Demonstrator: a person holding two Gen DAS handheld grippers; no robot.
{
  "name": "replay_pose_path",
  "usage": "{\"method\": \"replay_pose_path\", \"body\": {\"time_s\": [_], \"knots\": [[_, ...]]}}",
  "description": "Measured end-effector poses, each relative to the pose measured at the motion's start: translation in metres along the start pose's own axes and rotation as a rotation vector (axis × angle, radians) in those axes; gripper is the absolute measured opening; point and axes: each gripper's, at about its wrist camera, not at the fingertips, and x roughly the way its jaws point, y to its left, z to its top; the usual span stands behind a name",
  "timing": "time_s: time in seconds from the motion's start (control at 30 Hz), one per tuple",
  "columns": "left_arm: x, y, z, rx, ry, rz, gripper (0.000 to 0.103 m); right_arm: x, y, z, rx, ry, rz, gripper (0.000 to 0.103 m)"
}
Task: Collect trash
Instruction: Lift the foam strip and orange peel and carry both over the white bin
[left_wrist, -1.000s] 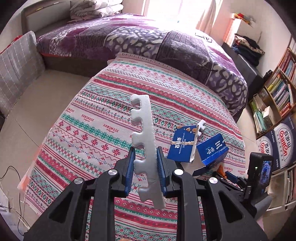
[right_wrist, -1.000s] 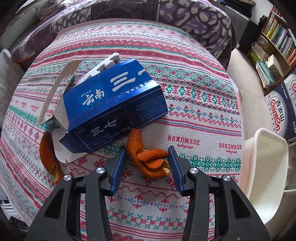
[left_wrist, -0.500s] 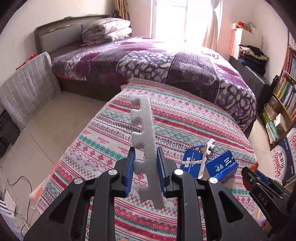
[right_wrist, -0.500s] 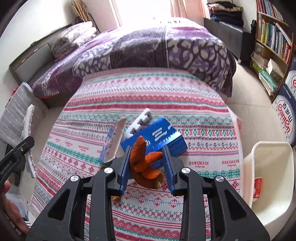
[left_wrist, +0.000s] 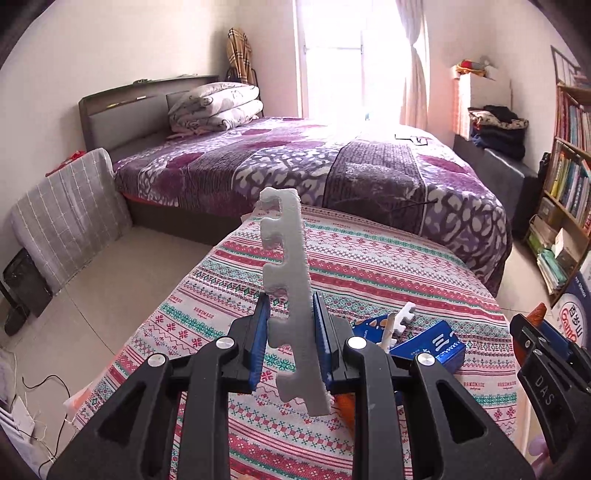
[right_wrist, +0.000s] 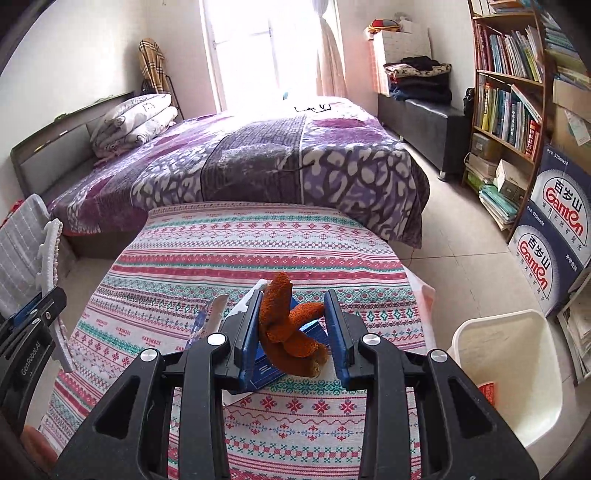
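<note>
The left tongs (left_wrist: 289, 339) pinch a white notched foam strip (left_wrist: 290, 295) between their blue pads, the strip standing nearly upright and sticking out above and below the grip, lifted clear of the bench (left_wrist: 369, 266) with its striped woven cloth. The right tongs (right_wrist: 291, 328), set somewhat wider, clamp a curled piece of orange peel (right_wrist: 290, 328), its upper end poking above the pads, also held above the cloth. Just beyond both tongs, on the near part of the bench, lies an opened blue carton (left_wrist: 428, 345) with a second small foam piece (left_wrist: 397, 321) leaning against it; in the left view another scrap of orange peel (left_wrist: 345, 404) shows on the cloth below the tongs. To the right of the bench, on the floor, stands a white bin (right_wrist: 506, 369) with something red inside. Farther back, a bed (right_wrist: 258, 158) with a purple patterned cover fills the room, and a bookshelf (right_wrist: 506, 74) lines the right wall.
</note>
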Motion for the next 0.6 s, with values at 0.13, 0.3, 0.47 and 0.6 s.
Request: {"method": "replay_pose_path", "body": {"time_s": [0.13, 0.3, 0.47, 0.6], "knots": [[-0.002, -0.014, -0.002, 0.016, 0.000, -0.020, 0.024, -0.001, -0.008, 0.000, -0.006, -0.001, -0.010, 0.032], [-0.004, -0.030, -0.004, 0.034, 0.002, -0.042, 0.024, -0.002, -0.019, 0.000, 0.006, 0.004, -0.021, 0.032], [-0.005, -0.044, -0.007, 0.051, 0.007, -0.064, 0.024, -0.004, -0.030, 0.000, 0.016, 0.004, -0.032, 0.032], [-0.007, -0.054, -0.009, 0.060, 0.009, -0.084, 0.024, -0.004, -0.038, 0.001, 0.028, 0.012, -0.037, 0.032]]}}
